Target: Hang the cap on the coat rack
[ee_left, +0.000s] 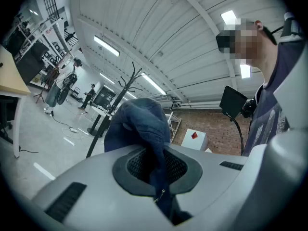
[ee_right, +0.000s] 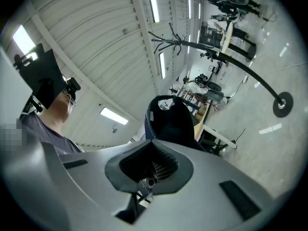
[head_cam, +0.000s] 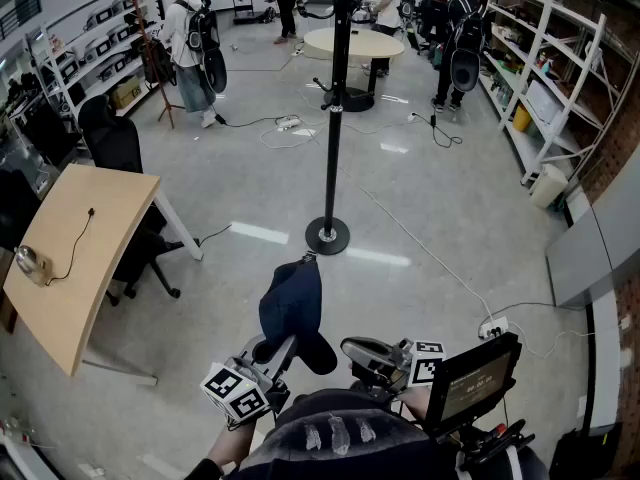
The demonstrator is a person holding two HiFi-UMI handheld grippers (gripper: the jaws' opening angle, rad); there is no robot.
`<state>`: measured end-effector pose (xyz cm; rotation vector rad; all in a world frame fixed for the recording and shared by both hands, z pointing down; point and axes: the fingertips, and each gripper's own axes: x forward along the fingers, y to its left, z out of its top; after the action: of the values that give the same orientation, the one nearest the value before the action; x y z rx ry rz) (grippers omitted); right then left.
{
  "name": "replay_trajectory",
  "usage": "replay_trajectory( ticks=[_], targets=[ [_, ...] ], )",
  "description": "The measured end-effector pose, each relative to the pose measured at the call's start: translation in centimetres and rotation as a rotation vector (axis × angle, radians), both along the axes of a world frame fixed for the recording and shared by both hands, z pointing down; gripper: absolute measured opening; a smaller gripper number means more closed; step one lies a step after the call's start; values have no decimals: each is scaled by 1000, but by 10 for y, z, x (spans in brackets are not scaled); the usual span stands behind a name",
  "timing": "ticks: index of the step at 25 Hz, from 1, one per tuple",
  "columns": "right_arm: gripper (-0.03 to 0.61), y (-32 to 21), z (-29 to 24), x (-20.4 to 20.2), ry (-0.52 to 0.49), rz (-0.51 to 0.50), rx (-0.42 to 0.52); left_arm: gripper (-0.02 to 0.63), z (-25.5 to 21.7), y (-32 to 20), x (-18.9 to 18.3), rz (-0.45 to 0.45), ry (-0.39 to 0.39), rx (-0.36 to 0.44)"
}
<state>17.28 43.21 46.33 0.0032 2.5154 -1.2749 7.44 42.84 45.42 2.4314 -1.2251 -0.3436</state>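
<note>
Cap [head_cam: 292,303], dark blue, is held in the air in front of the person, bunched above the upturned jaw tips. In head view it sits just short of the coat rack [head_cam: 334,118] base, apart from the rack and on no hook. L gripper [head_cam: 283,346] has it: in L gripper view the jaws are closed down on a fold of cap fabric, cloth running down betw. the black pads, rest of the cap [ee_left: 139,121] bulging over the tips. R gripper [head_cam: 352,348] is just beside the cap's lower edge, on its right. R gripper view shows the jaws brought together w/ nothing betw. them, and the cap's [ee_right: 173,121] open underside w/ a white label faces the camera just past the tips; contact w/ the cap can't be told. Coat rack is a black pole, upright, w/ a round base on the grey floor ahead of the person; its curved hooks at top show in both gripper views. Curved wooden table [head_cam: 85,238] at left w/ a cable and a small object on it, black office chair [head_cam: 112,146] just behind. Round table [head_cam: 352,43] beyond the rack. White shelving [head_cam: 550,78] along the right wall. Several people w/ backpacks at the far end. Small screen [head_cam: 475,383] at the person's chest, lower right.
</note>
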Motion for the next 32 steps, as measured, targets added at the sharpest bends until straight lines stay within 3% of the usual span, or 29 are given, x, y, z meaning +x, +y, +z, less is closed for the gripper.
replay_trajectory(
  ticks=[11, 19, 26, 32],
  targets=[
    [5, -36, -8, 91, -107, 63, -56, 20, -12, -44, 87, 34, -50, -29],
    [5, -53, -10, 121, -124, 16, -53, 20, -16, -70, 119, 25, -73, -50],
    [5, -61, -9, 126, -127, -6, -45, 20, -22, -76, 105, -39, -93, -55],
    [5, -93, -23, 72, -52, -5, -23, 20, -34, -95, 50, -88, -58, -10]
  ],
)
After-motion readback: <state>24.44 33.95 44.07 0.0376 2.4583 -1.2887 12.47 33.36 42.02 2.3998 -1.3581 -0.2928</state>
